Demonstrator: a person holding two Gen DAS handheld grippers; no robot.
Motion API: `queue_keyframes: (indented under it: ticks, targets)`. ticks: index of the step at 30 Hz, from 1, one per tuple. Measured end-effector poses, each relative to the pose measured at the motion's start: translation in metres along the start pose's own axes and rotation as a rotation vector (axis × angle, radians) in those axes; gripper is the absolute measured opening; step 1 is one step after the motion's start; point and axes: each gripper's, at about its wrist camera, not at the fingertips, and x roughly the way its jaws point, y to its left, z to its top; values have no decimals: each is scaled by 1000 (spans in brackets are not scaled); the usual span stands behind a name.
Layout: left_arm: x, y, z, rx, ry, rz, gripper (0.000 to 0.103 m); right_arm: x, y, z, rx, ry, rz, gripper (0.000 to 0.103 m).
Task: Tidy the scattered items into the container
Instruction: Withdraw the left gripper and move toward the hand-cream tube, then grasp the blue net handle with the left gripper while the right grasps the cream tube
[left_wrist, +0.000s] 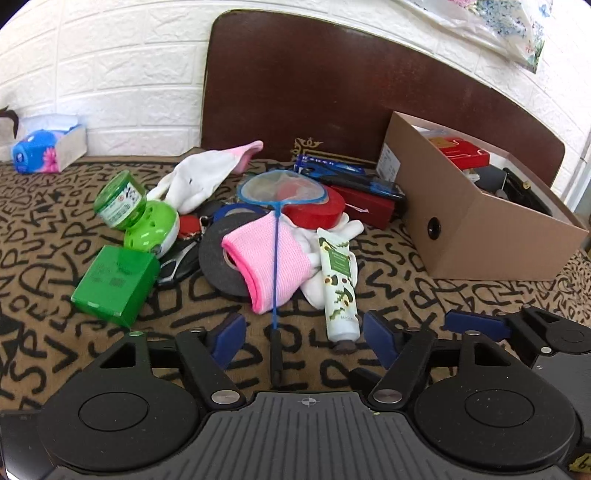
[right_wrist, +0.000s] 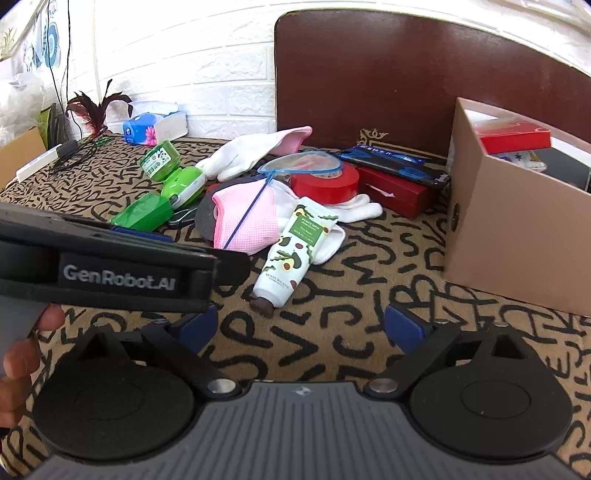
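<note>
A heap lies on the patterned cloth: a hand-cream tube (left_wrist: 338, 280) (right_wrist: 295, 243), a pink-and-white glove (left_wrist: 266, 262), a blue hand net (left_wrist: 282, 188), a black tape roll (left_wrist: 214, 254), a red tape roll (left_wrist: 321, 212), a green box (left_wrist: 114, 284) and a green jar (left_wrist: 120, 201). The cardboard box (left_wrist: 480, 236) (right_wrist: 517, 229) stands on the right, with items inside. My left gripper (left_wrist: 304, 341) is open; the net's handle and the tube's cap lie between its fingers, untouched. My right gripper (right_wrist: 300, 328) is open and empty, just short of the tube's cap.
A red case (left_wrist: 369, 206) and a blue-black pack (left_wrist: 332, 168) lie against the box. A white glove (left_wrist: 207, 177) lies at the back. A tissue box (left_wrist: 48, 147) sits far left by the brick wall. A dark headboard (left_wrist: 332, 92) rises behind. A hand (right_wrist: 22, 362) holds the left gripper.
</note>
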Motion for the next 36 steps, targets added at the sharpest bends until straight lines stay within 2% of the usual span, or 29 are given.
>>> queue_keyframes:
  ticks: [8, 12, 15, 16, 18, 19, 20, 21, 22, 29, 36]
  targets:
    - [20, 14, 9, -43, 38, 20, 61, 18, 2, 7, 19, 7, 13, 81]
    - [32, 15, 12, -43, 58, 24, 55, 28, 1, 10, 32, 17, 16, 69]
    - [40, 17, 11, -57, 84, 29, 50, 35, 0, 12, 34, 28, 9, 64]
    - [42, 18, 10, -64, 91, 31, 46, 37, 0, 12, 33, 31, 10, 63]
    - [44, 21, 8, -73, 104, 38, 36, 37, 1, 11, 27, 33, 19, 53]
    - [45, 21, 7, -71, 108, 44, 22, 37, 1, 11, 22, 33, 23, 50]
    - [44, 21, 6, -69, 109, 48, 13, 37, 2, 10, 16, 33, 27, 42]
    - [44, 22, 5, -69, 111, 48, 9, 37, 3, 10, 12, 34, 31, 35]
    - [43, 22, 5, -72, 116, 43, 4, 36, 4, 10, 10, 36, 32, 35]
    - [23, 11, -3, -38, 116, 5, 2, 15, -2, 2, -8, 49, 44, 32]
    - [-14, 1, -32, 7, 148, -30, 2, -31, -19, -32, -15, 106, 52, 29]
